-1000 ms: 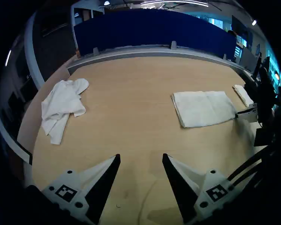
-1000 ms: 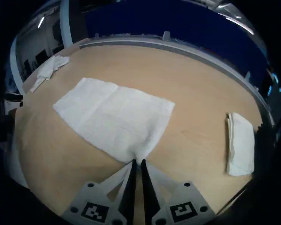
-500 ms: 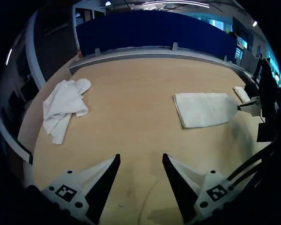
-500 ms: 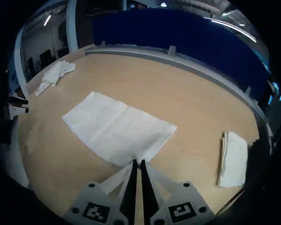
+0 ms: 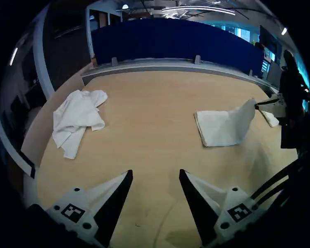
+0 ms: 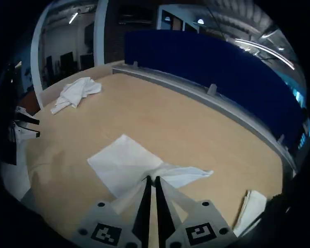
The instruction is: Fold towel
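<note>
Pinching one corner of the towel [image 6: 126,163], the right gripper [image 6: 151,178] holds it up off the desk [image 6: 175,124], its jaws clenched on the cloth with only a thin slit between them. The raised corner pulls a peaked flap up from the sheet. The rest of the towel lies flat on the desk, towards the right side in the left gripper view, and that resting part gives the flap something to fold over. Holding by a corner rather than mid-edge likely lets the person carry that end across to the opposite edge, so the step in hand looks like the start of a fold. The left gripper [image 5: 155,171] hovers low over bare wood, well apart from the towel, its jaws released and grasping nothing; it seems placed out of the way. A crumpled cloth [image 5: 78,118] lies near the far left edge of the desk, and a folded cloth [image 6: 250,208] sits near the towel on the right, probably one waiting and one finished. A blue partition [image 5: 171,41] lines the far side of the desk.
</note>
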Motion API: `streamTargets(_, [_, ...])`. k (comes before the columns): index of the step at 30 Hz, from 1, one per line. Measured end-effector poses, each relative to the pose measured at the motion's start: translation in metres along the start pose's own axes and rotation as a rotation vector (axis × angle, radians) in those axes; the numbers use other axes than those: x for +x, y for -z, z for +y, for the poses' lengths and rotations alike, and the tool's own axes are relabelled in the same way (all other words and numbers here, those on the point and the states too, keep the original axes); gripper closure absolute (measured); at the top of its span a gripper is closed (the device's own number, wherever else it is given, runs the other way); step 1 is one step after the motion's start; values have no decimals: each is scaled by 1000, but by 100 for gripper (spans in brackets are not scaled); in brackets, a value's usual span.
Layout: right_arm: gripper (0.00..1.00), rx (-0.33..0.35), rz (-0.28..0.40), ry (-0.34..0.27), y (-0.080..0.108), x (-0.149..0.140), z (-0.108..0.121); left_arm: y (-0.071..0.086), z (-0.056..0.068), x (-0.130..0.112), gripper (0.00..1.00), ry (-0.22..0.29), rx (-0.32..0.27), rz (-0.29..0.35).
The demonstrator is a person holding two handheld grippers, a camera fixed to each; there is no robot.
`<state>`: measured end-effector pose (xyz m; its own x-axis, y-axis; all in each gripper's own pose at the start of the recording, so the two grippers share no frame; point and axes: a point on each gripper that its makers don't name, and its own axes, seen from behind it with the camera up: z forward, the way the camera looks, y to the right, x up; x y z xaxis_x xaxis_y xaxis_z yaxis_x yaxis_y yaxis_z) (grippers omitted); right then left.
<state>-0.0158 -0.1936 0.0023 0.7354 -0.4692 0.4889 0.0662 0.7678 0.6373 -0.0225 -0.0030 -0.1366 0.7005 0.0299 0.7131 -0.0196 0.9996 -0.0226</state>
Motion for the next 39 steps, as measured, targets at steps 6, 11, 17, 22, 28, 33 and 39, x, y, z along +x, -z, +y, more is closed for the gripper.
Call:
streamTargets(6, [93,57,-6,32,-19,9,-34,7,-4,-4,17,21,10,6])
streamTargets(11, [93,111,-8,47,-37,16,-69,15,-4,-7,17,48,12,11])
streamTargets(17, [93,173,-10,67,-62,22,-108,20,-6,-10,17,60,18,13])
streamTargets(22, [93,232,-38,54,-91,5,-138,20,-7,-14,17,71,20,8])
streamTargets(28, [93,268,-78,27,-110,-15,-153,17,-5,-17,17,72,18,2])
streamTargets(33, [85,273,-67,30,-105,-13,-151,14,-4,-18,17,66,16,-1])
streamTargets(39, [35,273,-45,38,-89,-14,-145,15,-6,-16,17,66,18,-1])
